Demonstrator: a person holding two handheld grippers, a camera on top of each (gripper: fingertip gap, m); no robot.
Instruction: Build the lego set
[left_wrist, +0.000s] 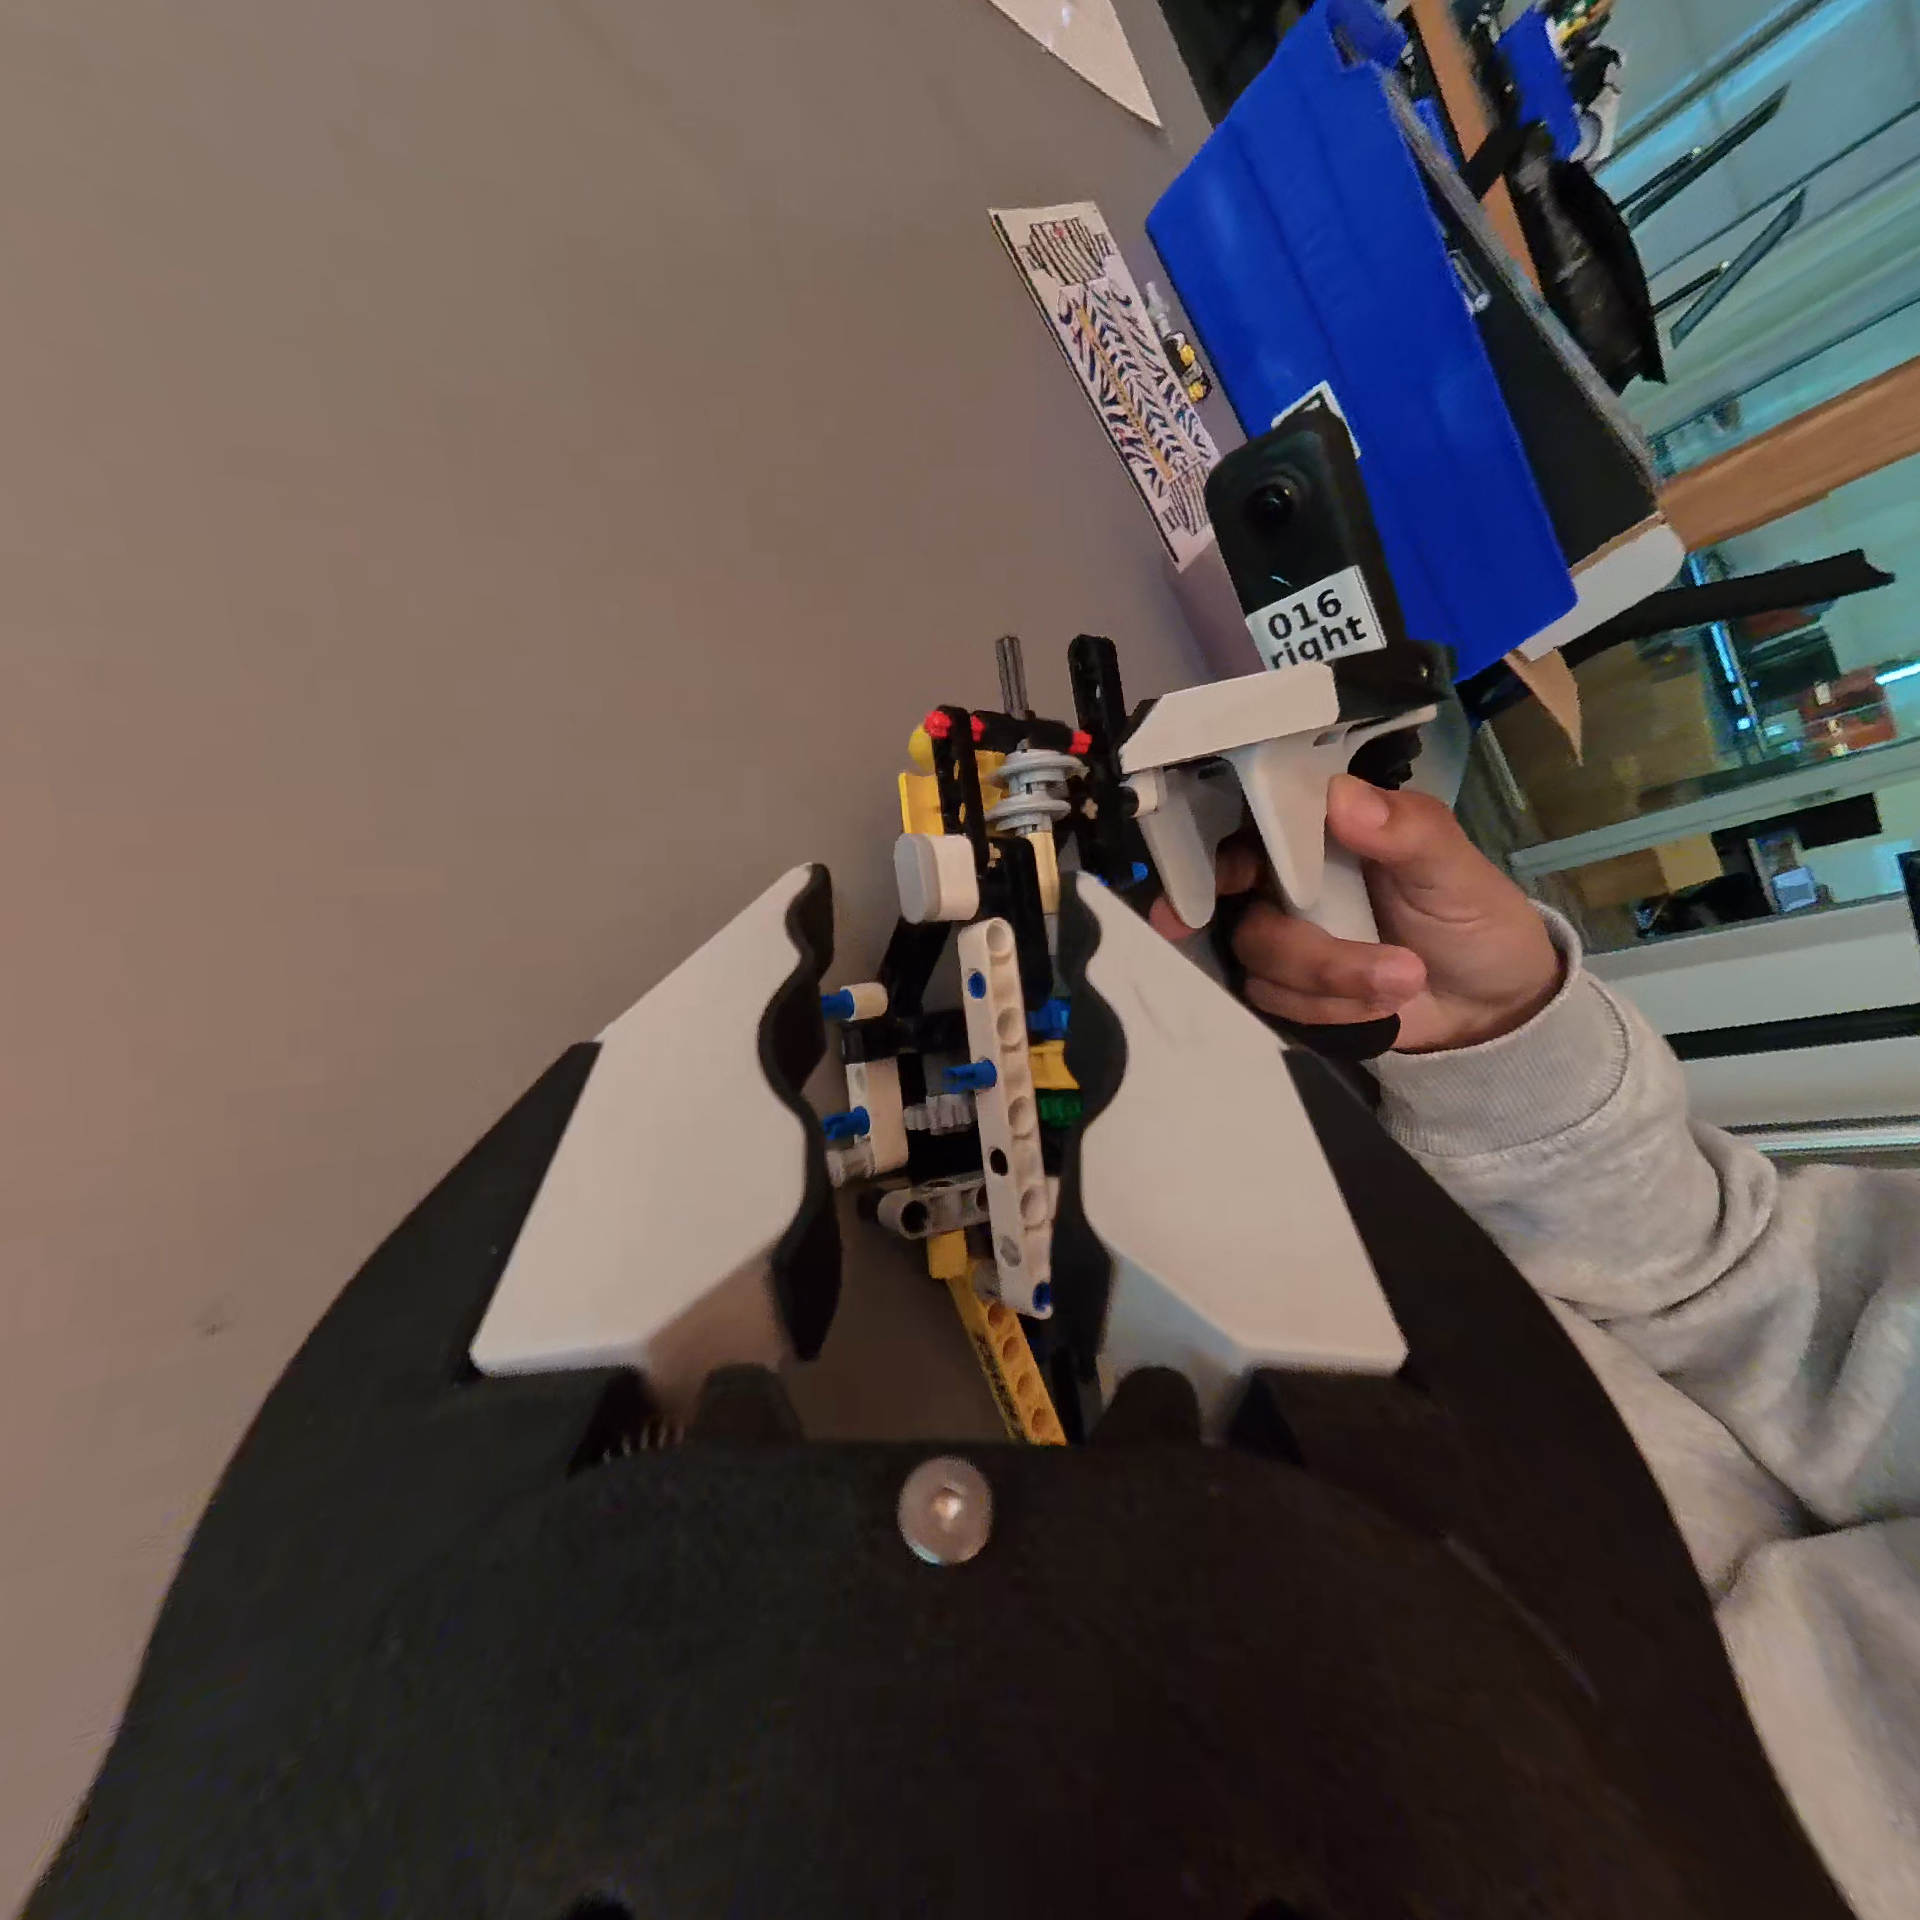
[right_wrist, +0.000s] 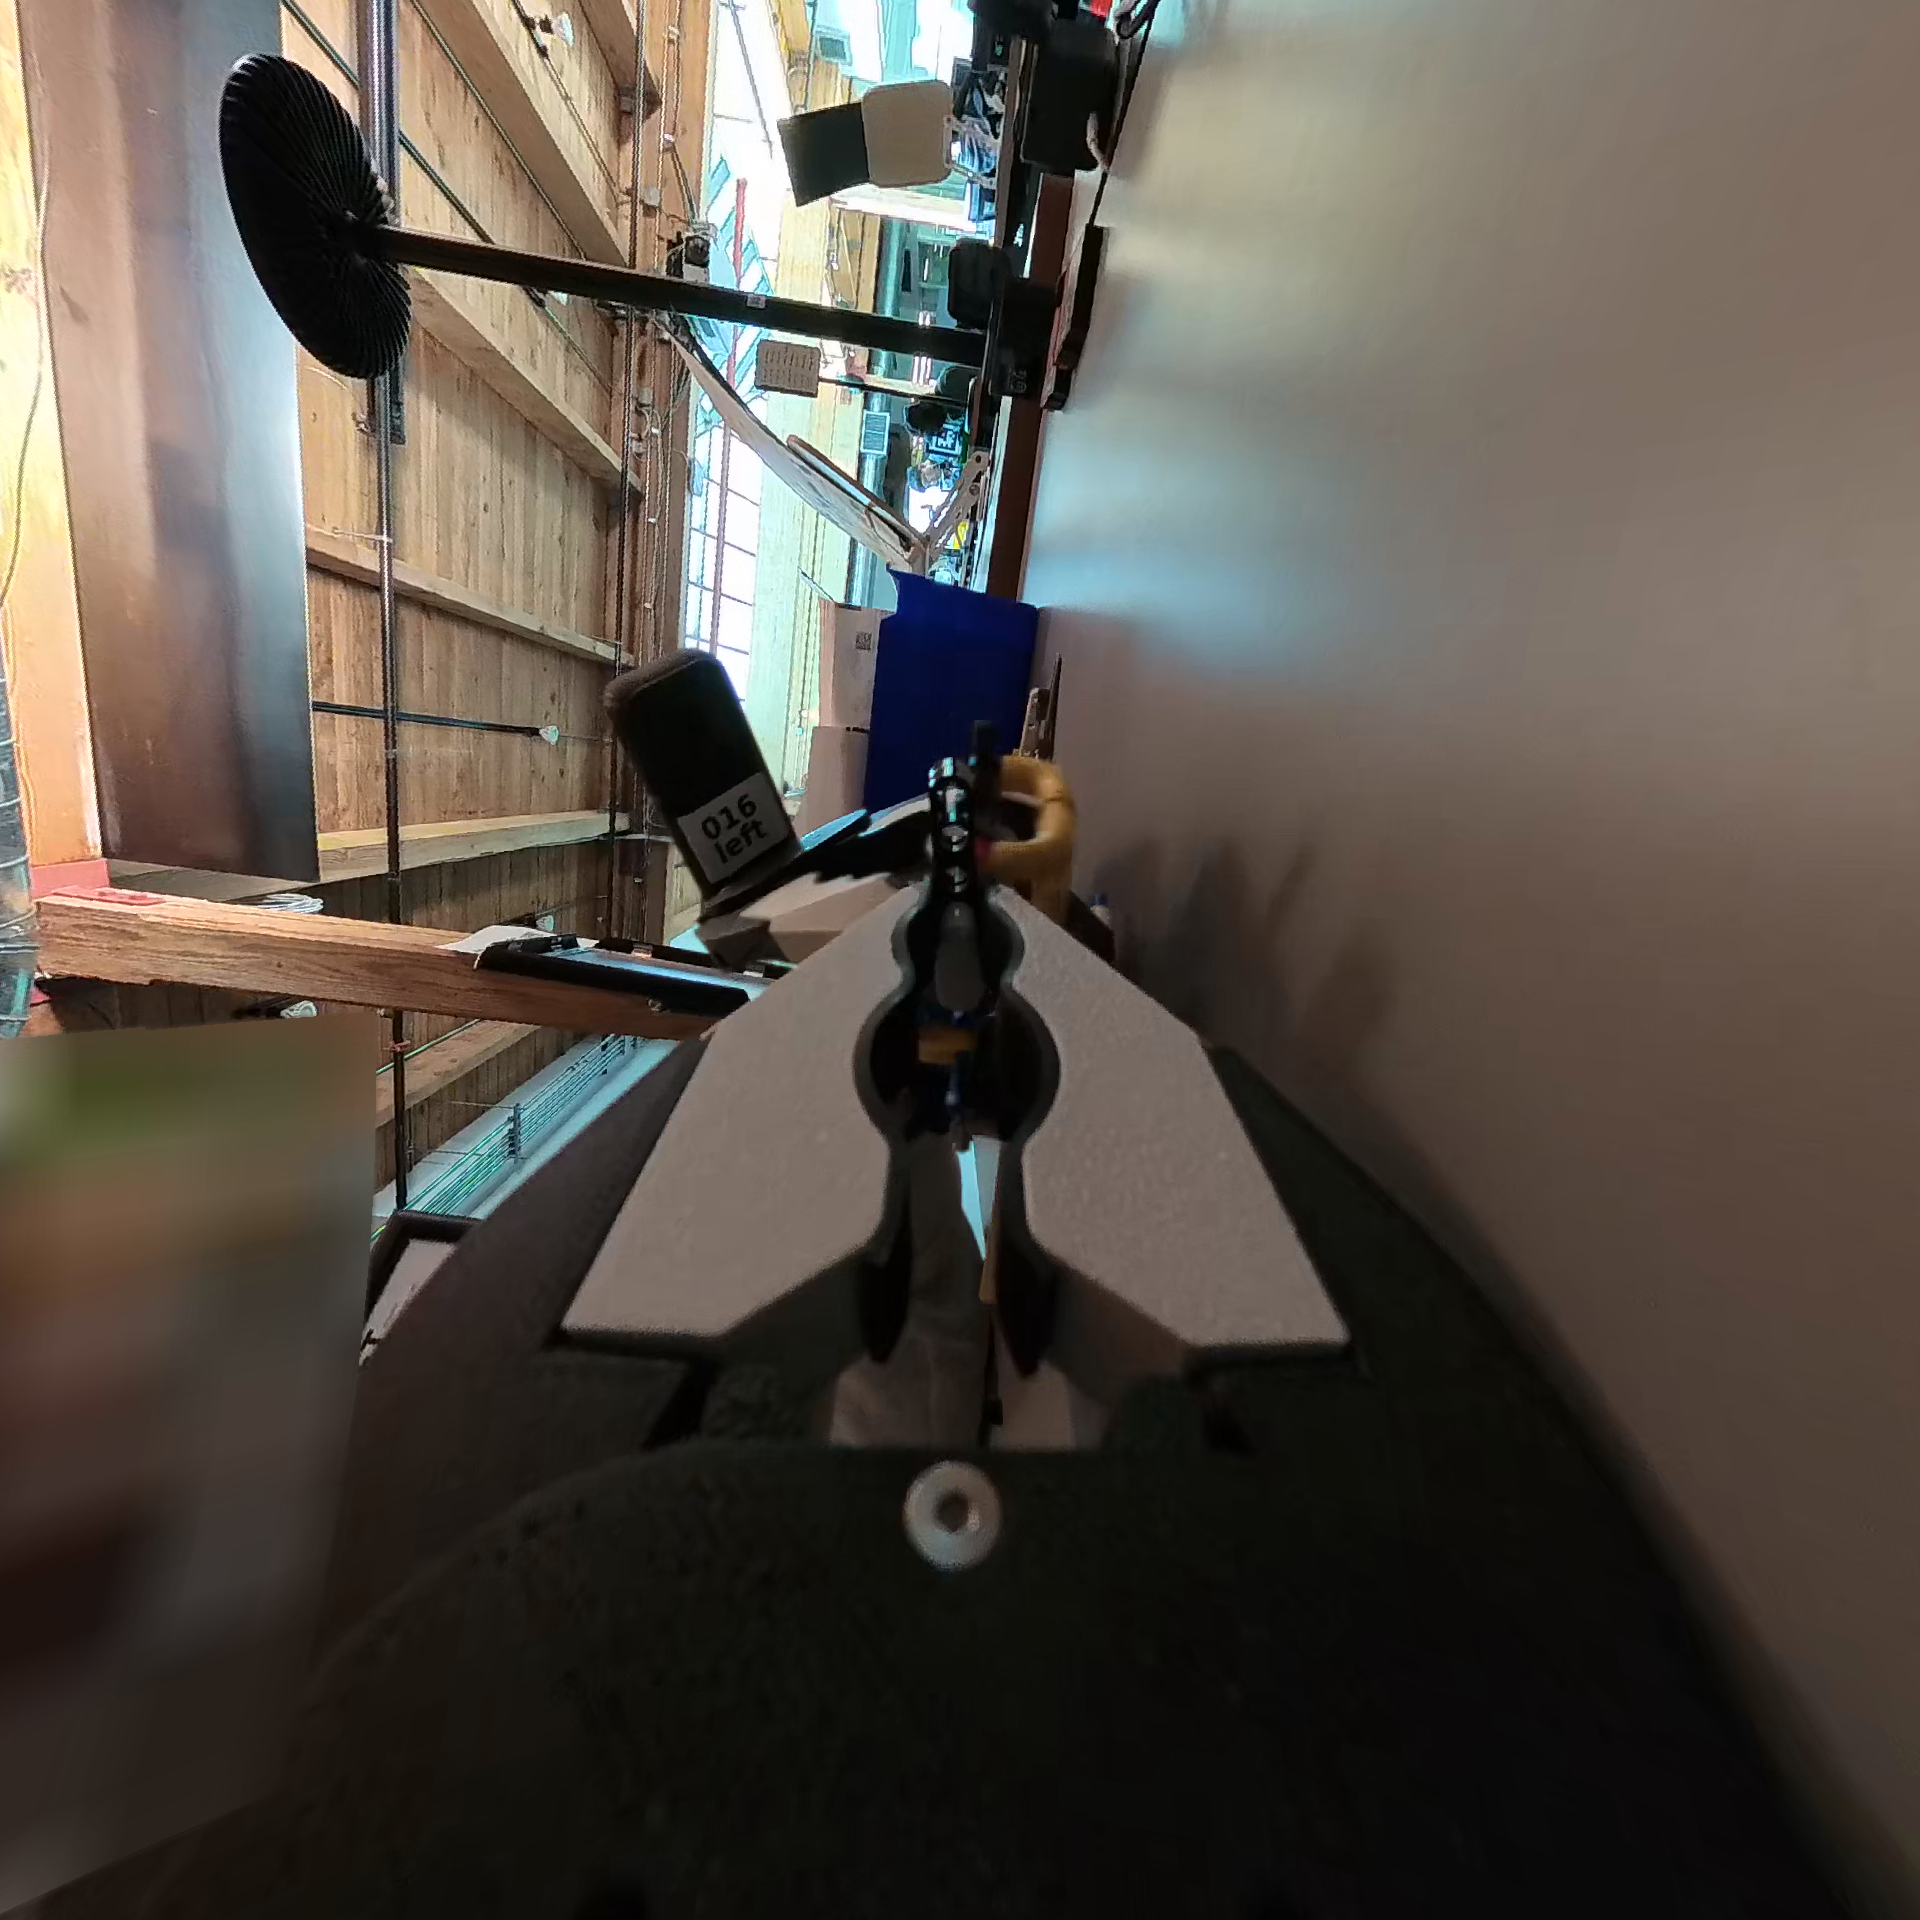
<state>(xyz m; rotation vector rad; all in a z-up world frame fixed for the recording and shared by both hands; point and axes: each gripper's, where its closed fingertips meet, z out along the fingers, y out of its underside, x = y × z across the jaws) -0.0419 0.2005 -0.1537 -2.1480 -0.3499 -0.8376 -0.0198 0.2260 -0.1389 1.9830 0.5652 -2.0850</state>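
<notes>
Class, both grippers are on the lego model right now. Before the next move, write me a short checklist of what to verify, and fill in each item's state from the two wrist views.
1. Left gripper clamped on the lego model: ok, both fingers press its sides.
2. Right gripper shut on the black beam: ok, the fingers nearly meet around it.
3. Black beam seated in the model: cannot tell, the joint is hidden.
4. Model clear of the grey table: cannot tell.
5. Sticker sheet and blue box out of the way: ok, both lie beyond the model.
</notes>
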